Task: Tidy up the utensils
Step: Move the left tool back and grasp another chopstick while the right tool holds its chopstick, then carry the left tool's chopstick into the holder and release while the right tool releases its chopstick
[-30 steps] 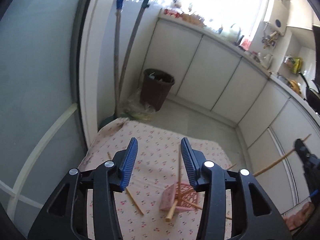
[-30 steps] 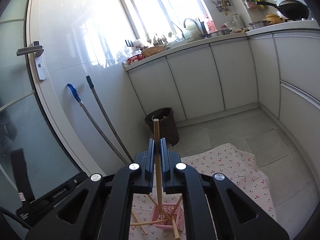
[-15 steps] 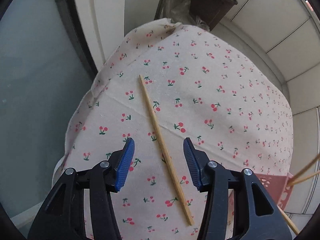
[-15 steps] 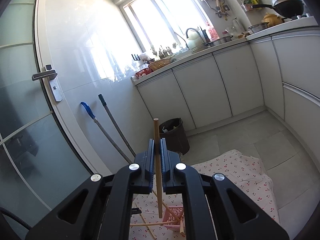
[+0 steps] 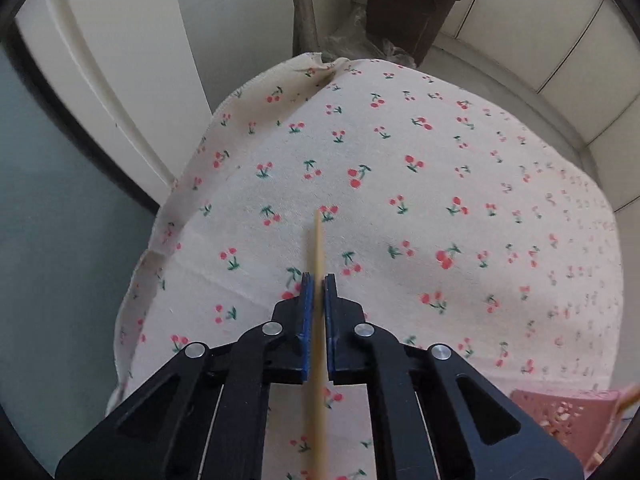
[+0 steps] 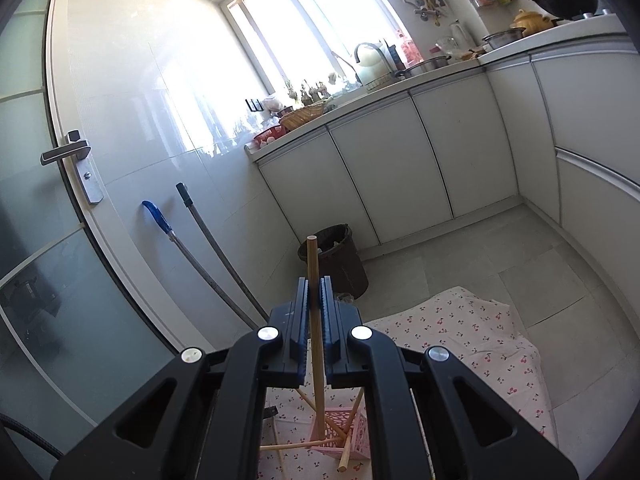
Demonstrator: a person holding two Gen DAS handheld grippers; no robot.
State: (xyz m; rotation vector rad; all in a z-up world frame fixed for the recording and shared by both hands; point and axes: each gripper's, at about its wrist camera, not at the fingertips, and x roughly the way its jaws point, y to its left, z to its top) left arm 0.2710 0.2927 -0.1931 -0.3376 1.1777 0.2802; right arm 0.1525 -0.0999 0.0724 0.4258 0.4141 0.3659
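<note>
My left gripper (image 5: 319, 280) points steeply down at the cherry-print cloth (image 5: 440, 160). Its jaws are closing on a pale wooden chopstick (image 5: 318, 240), and the blue pads press it from both sides. The stick's tip pokes out ahead over the cloth. My right gripper (image 6: 314, 284) hangs higher, nearly level, shut on a second chopstick (image 6: 312, 256) that stands upright between its pads. Below it stands a pink perforated basket (image 6: 356, 436) with several chopsticks leaning in it. A corner of the basket (image 5: 560, 412) also shows at the lower right of the left wrist view.
A dark waste bin (image 6: 340, 256) stands on the floor beyond the cloth, next to two mop handles (image 6: 208, 248) that lean on the wall. A glazed door (image 6: 60, 280) is at the left. White cabinets (image 6: 440, 168) run along the back and right.
My left gripper dropped toward the cloth, tilted downward, and shut on the chopstick that lay between its open fingers. The right gripper kept its chopstick and drifted slightly.
</note>
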